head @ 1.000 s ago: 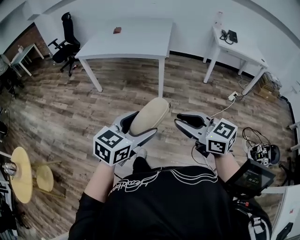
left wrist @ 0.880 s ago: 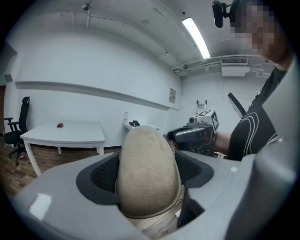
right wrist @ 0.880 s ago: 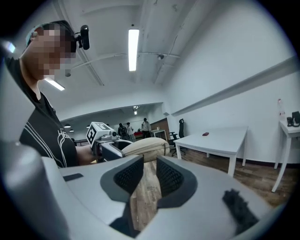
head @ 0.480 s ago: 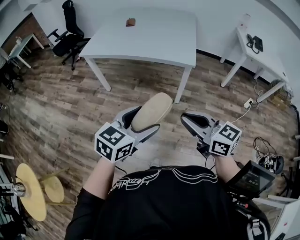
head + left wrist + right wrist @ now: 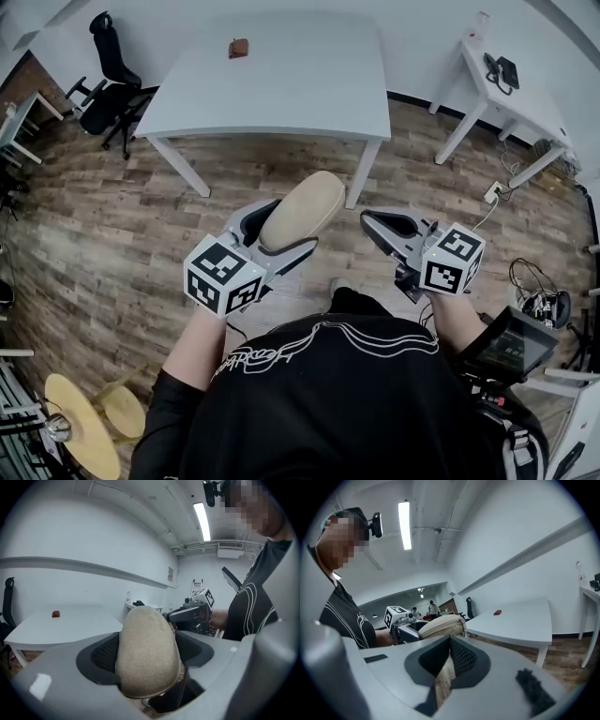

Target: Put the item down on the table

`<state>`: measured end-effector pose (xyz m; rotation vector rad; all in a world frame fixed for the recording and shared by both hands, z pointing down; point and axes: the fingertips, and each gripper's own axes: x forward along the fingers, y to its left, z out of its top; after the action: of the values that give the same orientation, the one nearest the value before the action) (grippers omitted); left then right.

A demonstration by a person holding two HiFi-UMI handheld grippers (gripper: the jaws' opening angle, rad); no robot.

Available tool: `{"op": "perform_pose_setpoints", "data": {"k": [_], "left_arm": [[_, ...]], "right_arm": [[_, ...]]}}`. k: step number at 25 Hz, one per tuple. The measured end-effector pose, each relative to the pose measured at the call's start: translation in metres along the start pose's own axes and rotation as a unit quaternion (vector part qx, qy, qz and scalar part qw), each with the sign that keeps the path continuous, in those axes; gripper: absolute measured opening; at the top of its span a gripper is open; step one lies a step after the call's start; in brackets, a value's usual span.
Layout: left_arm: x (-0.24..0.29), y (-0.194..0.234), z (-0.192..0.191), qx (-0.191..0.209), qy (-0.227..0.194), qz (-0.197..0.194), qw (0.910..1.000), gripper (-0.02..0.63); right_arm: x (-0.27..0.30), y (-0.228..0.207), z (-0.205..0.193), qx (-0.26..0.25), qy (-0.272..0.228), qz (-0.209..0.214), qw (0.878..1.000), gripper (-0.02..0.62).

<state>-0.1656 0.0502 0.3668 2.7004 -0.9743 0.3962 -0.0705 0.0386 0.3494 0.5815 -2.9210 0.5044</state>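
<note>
While we face the white table (image 5: 300,80) at twelve o'clock, our left gripper (image 5: 289,227) clamps the beige item (image 5: 305,204); right gripper (image 5: 371,223) pinched together, empty.

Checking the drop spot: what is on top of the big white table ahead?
A small reddish-brown object near the big white table's far edge; none of its top is covered.
</note>
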Motion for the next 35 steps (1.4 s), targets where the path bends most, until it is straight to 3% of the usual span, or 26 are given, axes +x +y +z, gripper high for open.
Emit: {"op": "perform_pose_setpoints", "data": {"k": [6,17,23,35], "left_arm": [[0.045,0.044,0.014,0.007,0.015,-0.005,0.9999,0.382],[0.186,0.179,0.056,0.001,0.051,0.009,0.9987,0.382],[0.255,0.225,0.083,0.001,0.068,0.005,0.9976,0.382],[0.304,0.278,0.089,0.018,0.084,0.004,0.9963,0.382]], "right_arm": [[0.023,-0.057,0.012,0.003,0.002,0.005,1.0,0.011],[0.068,-0.236,0.052,0.037,0.005,0.024,0.999,0.011],[0.074,-0.32,0.082,0.031,0.007,0.017,0.999,0.011],[0.097,-0.386,0.091,0.035,0.01,-0.001,0.999,0.011]]}}
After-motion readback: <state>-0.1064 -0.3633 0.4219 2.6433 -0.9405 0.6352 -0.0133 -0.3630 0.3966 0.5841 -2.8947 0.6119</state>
